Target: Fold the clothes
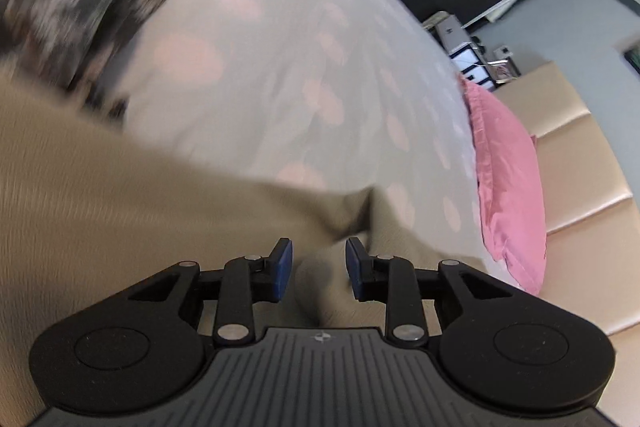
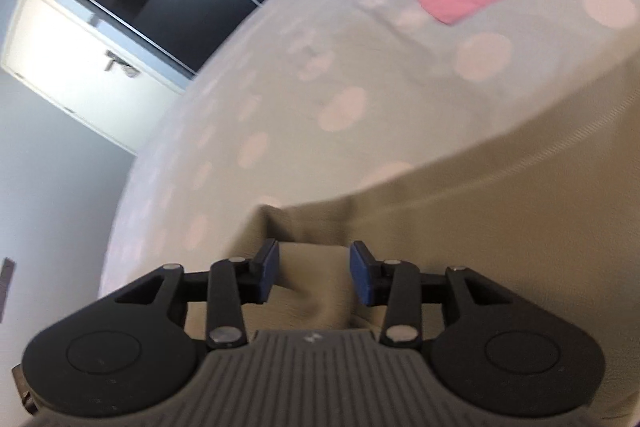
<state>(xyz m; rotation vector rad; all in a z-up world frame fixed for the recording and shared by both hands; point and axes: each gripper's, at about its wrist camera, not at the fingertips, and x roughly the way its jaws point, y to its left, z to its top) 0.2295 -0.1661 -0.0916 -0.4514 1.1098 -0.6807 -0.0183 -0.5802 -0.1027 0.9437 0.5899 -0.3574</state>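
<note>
Here | beige cloth [image 1: 120, 187] bunched between left fingers [image 1: 280, 267] | likewise right fingers [image 2: 268, 267]

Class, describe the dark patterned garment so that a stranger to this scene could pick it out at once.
Start at the grey bedspread with pale pink dots. At the upper left of the left wrist view a dark patterned garment lies beyond the beige cloth. It is the only dark, speckled fabric; the beige cloth and the pink pillow are plain.

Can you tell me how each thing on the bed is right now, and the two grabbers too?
Beige garment: spread on the bed, a fold between each gripper's pads.
Left gripper: open.
Right gripper: open.
Pink pillow: lying at the bed's edge.
Dark patterned clothing: blurred, lying on the bedsheet.
</note>
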